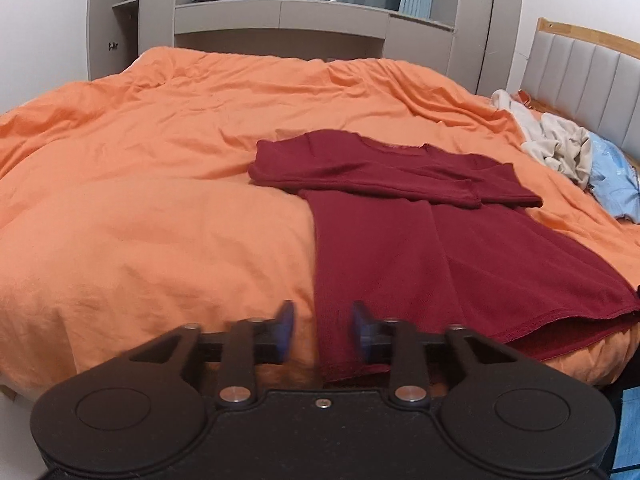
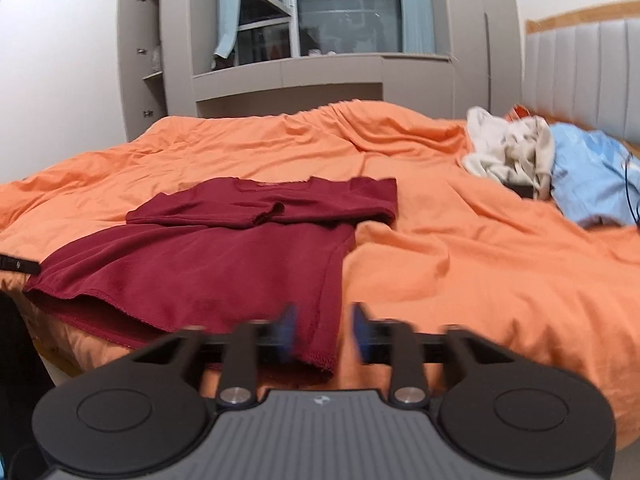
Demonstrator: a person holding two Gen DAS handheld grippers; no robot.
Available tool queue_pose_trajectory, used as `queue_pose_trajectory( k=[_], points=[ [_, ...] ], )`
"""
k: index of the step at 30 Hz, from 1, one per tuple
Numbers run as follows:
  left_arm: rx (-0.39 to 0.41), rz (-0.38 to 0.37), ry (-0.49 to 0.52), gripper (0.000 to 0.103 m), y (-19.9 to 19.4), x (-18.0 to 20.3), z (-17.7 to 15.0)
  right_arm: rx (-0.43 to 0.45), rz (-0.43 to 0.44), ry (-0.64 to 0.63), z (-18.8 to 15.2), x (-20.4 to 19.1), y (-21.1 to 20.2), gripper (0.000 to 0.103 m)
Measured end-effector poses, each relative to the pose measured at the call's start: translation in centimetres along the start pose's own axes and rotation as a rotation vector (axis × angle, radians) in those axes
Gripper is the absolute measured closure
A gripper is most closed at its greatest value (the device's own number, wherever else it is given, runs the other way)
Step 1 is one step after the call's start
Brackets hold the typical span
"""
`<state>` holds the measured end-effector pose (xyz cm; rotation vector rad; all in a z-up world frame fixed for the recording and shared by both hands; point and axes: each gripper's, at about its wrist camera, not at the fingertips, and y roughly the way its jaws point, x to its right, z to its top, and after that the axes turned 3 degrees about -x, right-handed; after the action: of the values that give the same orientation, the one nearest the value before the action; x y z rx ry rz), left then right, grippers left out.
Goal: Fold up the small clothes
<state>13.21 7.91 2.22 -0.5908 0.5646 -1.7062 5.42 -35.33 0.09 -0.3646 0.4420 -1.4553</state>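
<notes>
The dark red knit T-shirt (image 1: 420, 232) lies flat on the rumpled orange bed cover (image 1: 140, 200), sleeves folded in across its chest, its hem at the near edge of the bed. The left gripper (image 1: 323, 330) has its blue-padded fingers (image 1: 286, 328) spread apart with the shirt's left hem corner in the gap between them, gripping nothing, the garment running off toward 1 o'clock. The right gripper (image 2: 324, 330) likewise has its fingers (image 2: 362, 330) parted around the right hem corner, the shirt (image 2: 224, 256) stretching toward 11 o'clock.
</notes>
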Motion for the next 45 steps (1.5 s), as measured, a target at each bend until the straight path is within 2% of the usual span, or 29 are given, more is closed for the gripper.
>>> queue_pose_trajectory(
  k=[2, 3, 5, 7, 9, 13, 17, 19, 21, 26, 28, 30, 32, 40, 43, 45],
  points=[
    [0.022, 0.001, 0.001, 0.035, -0.4, 0.4, 0.2, 0.008, 0.025, -0.052, 0.0, -0.5, -0.4, 0.012],
    [0.036, 0.012, 0.005, 0.029, -0.6, 0.6, 0.3, 0.016, 0.031, -0.082, 0.0, -0.9, -0.6, 0.008],
    [0.071, 0.049, 0.025, 0.011, -1.0, 1.0, 0.4, 0.017, 0.039, -0.155, 0.0, -1.8, -0.9, 0.002],
    [0.095, 0.081, 0.052, 0.004, -1.1, 1.5, 0.6, 0.003, 0.025, -0.249, -0.2, -3.0, -1.0, 0.000],
    [0.105, 0.083, 0.071, 0.001, -1.1, 1.9, 0.7, -0.026, -0.001, -0.341, -0.5, -4.1, -0.6, 0.000],
    [0.095, 0.056, 0.096, 0.001, -0.7, 2.8, 0.7, -0.069, -0.086, -0.509, -1.8, -6.4, 0.6, 0.000],
    [0.077, 0.022, 0.127, 0.001, -0.1, 4.0, 0.3, -0.068, -0.206, -0.690, -3.1, -8.8, 2.1, 0.000],
    [0.081, -0.005, 0.148, 0.001, -0.1, 4.5, 0.1, -0.074, -0.223, -0.762, -3.9, -9.8, 2.8, 0.001],
    [0.100, -0.038, 0.179, 0.001, -0.3, 5.2, -0.2, -0.069, -0.226, -0.801, -4.5, -10.4, 3.3, 0.006],
    [0.129, -0.136, 0.274, 0.001, -0.6, 7.4, -1.2, -0.009, -0.217, -0.751, -4.1, -10.5, 3.2, 0.039],
    [0.125, -0.165, 0.305, 0.001, -0.3, 8.2, -1.4, 0.010, -0.203, -0.731, -3.6, -9.9, 2.9, 0.047],
    [0.123, -0.185, 0.330, 0.001, 0.0, 8.7, -1.6, 0.036, -0.189, -0.707, -3.2, -9.6, 2.6, 0.064],
    [0.121, -0.197, 0.359, 0.001, 0.2, 9.3, -1.9, 0.058, -0.169, -0.667, -2.6, -9.2, 2.4, 0.093],
    [0.107, -0.145, 0.450, 0.001, 1.1, 10.6, -2.7, 0.156, -0.110, -0.436, 1.0, -6.4, 0.9, 0.096],
    [0.085, -0.052, 0.459, 0.001, 1.8, 10.8, -2.7, 0.188, -0.131, -0.417, 1.6, -6.0, 0.6, 0.096],
    [0.063, 0.013, 0.446, 0.007, 2.4, 10.5, -2.5, 0.201, -0.141, -0.402, 1.7, -5.7, 0.5, 0.096]
  ],
)
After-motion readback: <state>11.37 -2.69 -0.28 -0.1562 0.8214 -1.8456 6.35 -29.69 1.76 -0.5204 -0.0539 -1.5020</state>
